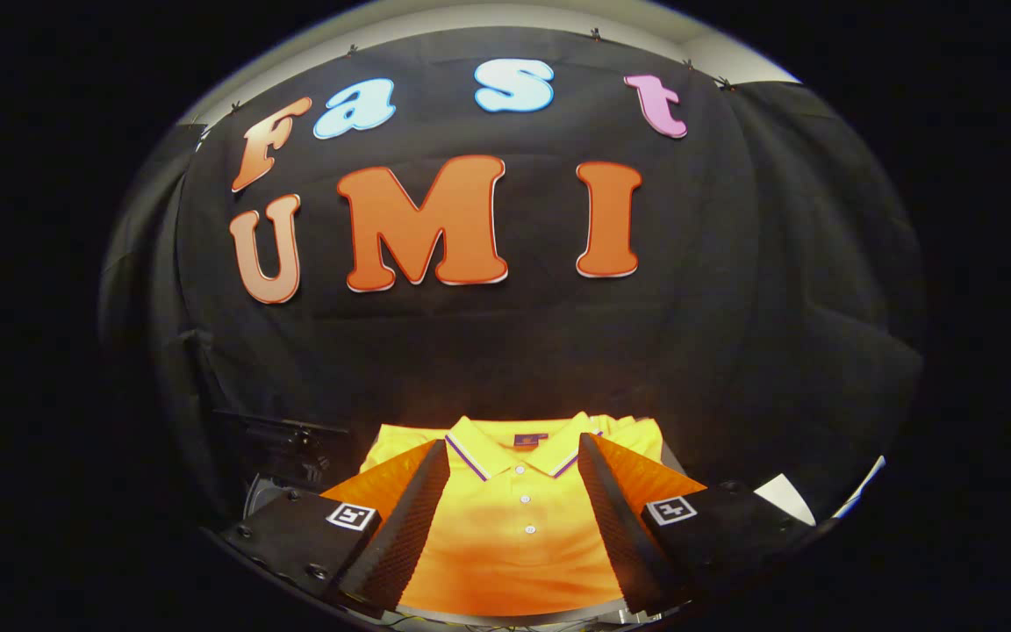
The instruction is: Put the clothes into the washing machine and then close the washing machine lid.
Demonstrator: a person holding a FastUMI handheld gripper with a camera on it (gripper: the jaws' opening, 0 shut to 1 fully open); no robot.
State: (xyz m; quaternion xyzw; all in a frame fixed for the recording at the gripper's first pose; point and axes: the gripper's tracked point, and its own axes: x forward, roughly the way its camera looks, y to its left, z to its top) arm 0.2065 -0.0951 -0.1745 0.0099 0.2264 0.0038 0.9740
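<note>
One folded yellow polo shirt lies flat between the two fingers and just ahead of them, its collar pointing away toward the black cloth wall. The gripper has its jaws wide apart, one finger over each side of the shirt; whether they touch the fabric cannot be told, and nothing is clamped. Three white buttons run down the shirt's placket. A dark object sits beside the shirt, too dim to identify.
</note>
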